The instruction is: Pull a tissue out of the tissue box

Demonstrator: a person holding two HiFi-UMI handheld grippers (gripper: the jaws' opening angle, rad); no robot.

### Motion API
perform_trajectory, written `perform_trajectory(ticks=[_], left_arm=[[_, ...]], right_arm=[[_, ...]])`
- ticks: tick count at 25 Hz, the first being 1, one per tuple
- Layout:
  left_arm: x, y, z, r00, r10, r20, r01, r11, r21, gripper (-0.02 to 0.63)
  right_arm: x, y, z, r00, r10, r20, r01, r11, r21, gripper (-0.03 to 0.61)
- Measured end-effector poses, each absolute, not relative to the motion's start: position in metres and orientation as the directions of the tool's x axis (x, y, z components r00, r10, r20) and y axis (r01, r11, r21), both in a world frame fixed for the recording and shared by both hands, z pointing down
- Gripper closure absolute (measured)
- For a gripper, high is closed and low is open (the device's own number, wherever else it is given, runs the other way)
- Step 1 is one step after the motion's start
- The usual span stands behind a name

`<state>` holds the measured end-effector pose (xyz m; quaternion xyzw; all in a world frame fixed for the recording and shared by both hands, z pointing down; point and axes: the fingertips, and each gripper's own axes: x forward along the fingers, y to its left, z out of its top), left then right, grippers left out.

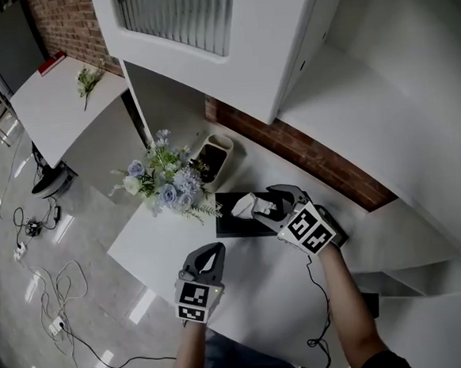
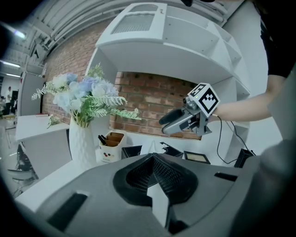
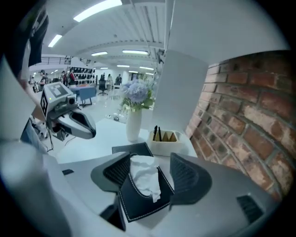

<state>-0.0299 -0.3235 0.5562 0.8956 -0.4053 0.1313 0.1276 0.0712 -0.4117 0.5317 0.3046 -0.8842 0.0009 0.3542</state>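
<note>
In the head view my left gripper [image 1: 210, 251] hovered over the table [image 1: 255, 296], my right gripper [image 1: 256, 207] at the black box [image 1: 232, 227]; left gripper view: my jaws met, empty; right gripper view: my jaws stood wide, the box's tissue [image 3: 144, 178] between them

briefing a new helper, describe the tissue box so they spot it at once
On the white table by the brick wall, look beside the blue flower bouquet and white pen holder. The tissue box is low and black, unlike its neighbours, with a white tissue poking from its top.
</note>
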Motion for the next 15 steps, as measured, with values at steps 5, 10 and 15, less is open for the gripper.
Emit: perform_trajectory(ticks=[5,10,15], left_arm=[[-0.033,-0.319,0.562,0.629,-0.693,0.352,-0.765,-0.631,0.126,0.604],[-0.036,-0.317,0.569,0.618,-0.694,0.370,-0.774,-0.620,0.131,0.604],[-0.036,-0.314,0.571,0.617,-0.691,0.376,-0.774,-0.619,0.134,0.604]], right_arm=[[0.071,-0.415,0.577,-0.473,-0.410,0.780,-0.428,0.880,0.203,0.314],[0.070,-0.425,0.600,-0.417,-0.342,0.842,-0.376,0.908,0.183,0.319],[0.069,-0.429,0.612,-0.391,-0.296,0.872,-0.360,0.920,0.152,0.330]])
